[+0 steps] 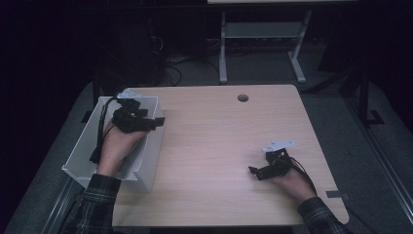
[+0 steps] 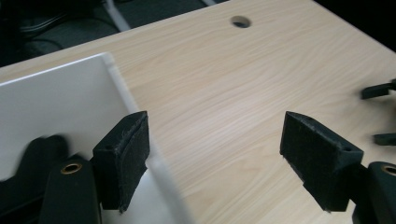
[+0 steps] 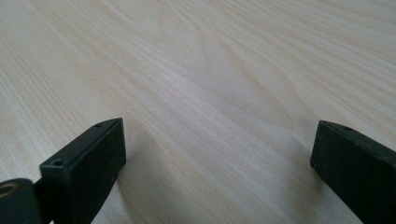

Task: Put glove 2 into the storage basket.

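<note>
Item one, my left gripper [image 1: 157, 122]: I have it over the white bin [image 1: 85, 141] at the desk's left edge, its black fingers [image 2: 123, 161] spread wide with nothing between them; in the left gripper view one finger sits over the bin's white wall, the other over bare wood

Item two, the white bin: open-topped, standing on the left side of the desk [image 1: 219, 146], partly overhanging that edge; I cannot see anything inside it from the high view

Item three, my right gripper [image 1: 253, 170]: low over the desk near its front right, well apart from the bin, fingers [image 3: 88, 170] wide open and empty, only wood grain between them

Item four, the desk: light wood, with a round cable hole [image 1: 242, 98] near its far edge; a plaid sleeve [image 1: 100, 195] shows at each forearm
</note>
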Demonstrator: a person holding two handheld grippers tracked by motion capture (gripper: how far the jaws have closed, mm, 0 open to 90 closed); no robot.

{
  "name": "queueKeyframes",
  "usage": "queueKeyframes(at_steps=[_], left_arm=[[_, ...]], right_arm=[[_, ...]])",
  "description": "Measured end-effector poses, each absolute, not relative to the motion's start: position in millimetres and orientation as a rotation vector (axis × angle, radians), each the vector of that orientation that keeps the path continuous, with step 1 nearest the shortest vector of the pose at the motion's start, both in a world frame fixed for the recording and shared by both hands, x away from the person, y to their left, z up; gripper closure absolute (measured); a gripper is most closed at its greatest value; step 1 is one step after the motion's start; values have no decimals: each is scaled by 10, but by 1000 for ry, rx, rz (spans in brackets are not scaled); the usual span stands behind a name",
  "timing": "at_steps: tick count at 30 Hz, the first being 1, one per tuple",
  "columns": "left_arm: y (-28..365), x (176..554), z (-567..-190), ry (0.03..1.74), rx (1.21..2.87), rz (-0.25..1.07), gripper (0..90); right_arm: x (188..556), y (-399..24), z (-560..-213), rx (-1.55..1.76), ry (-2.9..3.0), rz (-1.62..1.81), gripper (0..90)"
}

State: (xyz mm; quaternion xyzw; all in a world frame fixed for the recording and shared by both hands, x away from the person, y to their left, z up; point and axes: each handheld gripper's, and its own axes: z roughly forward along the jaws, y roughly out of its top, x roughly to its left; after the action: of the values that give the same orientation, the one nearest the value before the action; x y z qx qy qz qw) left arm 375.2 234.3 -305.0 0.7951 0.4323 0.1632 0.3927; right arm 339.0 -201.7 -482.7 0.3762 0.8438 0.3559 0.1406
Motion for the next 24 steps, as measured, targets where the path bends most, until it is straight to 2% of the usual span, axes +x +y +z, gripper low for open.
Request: queueKeyframes(at_steps=[10,24], left_arm=[[1803,3692,-3176,987,2069,349,231],[1379,3569,-3604,894,2134,267,188]], right_arm=[[3389,-2016,-4827,1088,2437,1028,31],[3387,-2015,-4827,1092,2437,1030,32]])
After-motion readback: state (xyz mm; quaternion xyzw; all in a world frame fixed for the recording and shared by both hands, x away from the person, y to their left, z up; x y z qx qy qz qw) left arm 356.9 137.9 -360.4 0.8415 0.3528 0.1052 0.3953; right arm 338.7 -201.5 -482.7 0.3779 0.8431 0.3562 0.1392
